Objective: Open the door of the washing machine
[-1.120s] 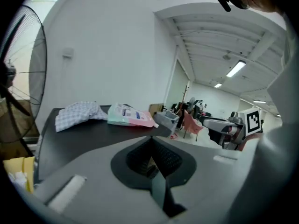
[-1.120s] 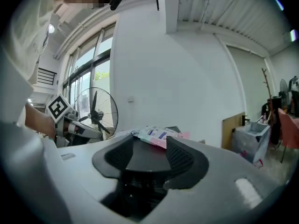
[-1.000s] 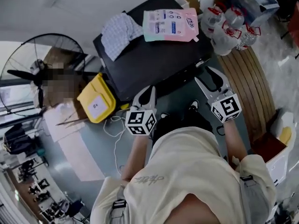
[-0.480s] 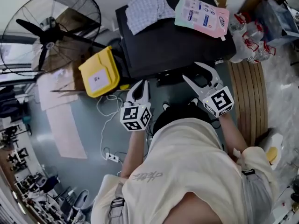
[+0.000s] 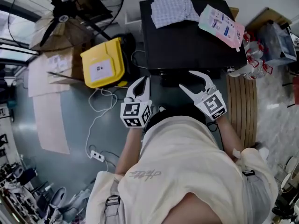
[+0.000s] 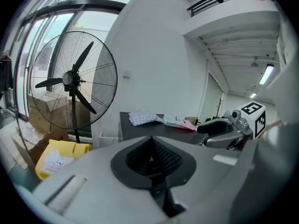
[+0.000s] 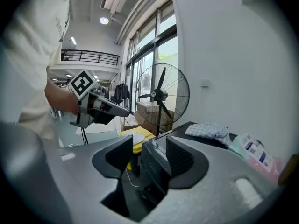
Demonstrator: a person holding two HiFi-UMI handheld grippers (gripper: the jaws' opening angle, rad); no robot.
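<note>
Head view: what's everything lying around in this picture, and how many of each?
black box-shaped washing machine: one, black, top centre, in front of the person
blue-and-white checked cloth: one, on the machine's top
pink and mint detergent pouch: one, on the machine's top, right of the cloth
large wire-cage fan: one, black, upper left
yellow plastic case: one, yellow, on the floor left of the machine
white power strip with cable: one, white, floor at lower left
wooden slatted board: one, brown, right of the machine
left gripper: one, grey, jaws together, empty
right gripper: one, grey, jaws apart, empty
</note>
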